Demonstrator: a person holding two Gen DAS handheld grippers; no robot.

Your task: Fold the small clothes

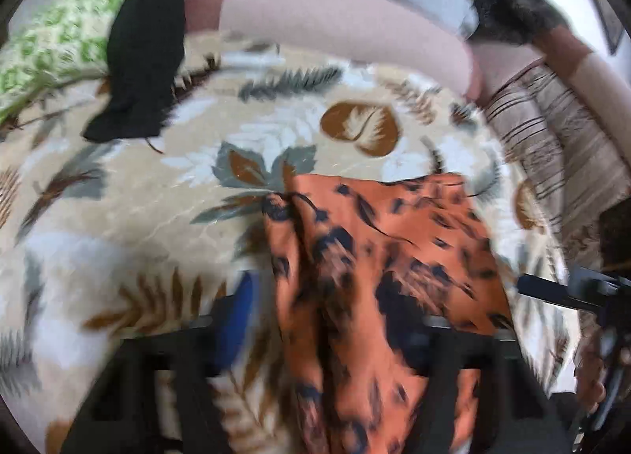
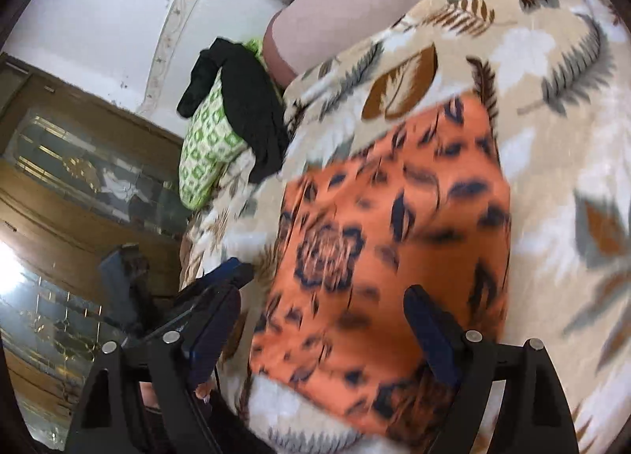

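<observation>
An orange cloth with dark flower print (image 1: 378,253) lies folded on the leaf-patterned blanket (image 1: 130,198). In the left wrist view it runs down between my left gripper's (image 1: 327,320) wide-apart fingers; the image is blurred. In the right wrist view the same cloth (image 2: 394,225) lies flat as a rough rectangle under my right gripper (image 2: 323,312), whose blue-padded fingers are spread wide, one finger (image 2: 430,320) over the cloth's near part. Neither gripper holds it. The left gripper (image 2: 232,276) shows at the cloth's left edge.
A black garment (image 1: 146,44) lies draped over a green-and-white pillow (image 1: 59,36) at the far left. A pink bolster (image 1: 339,20) and a striped cushion (image 1: 560,146) line the back. A wooden cabinet with glass (image 2: 79,178) stands beside the bed.
</observation>
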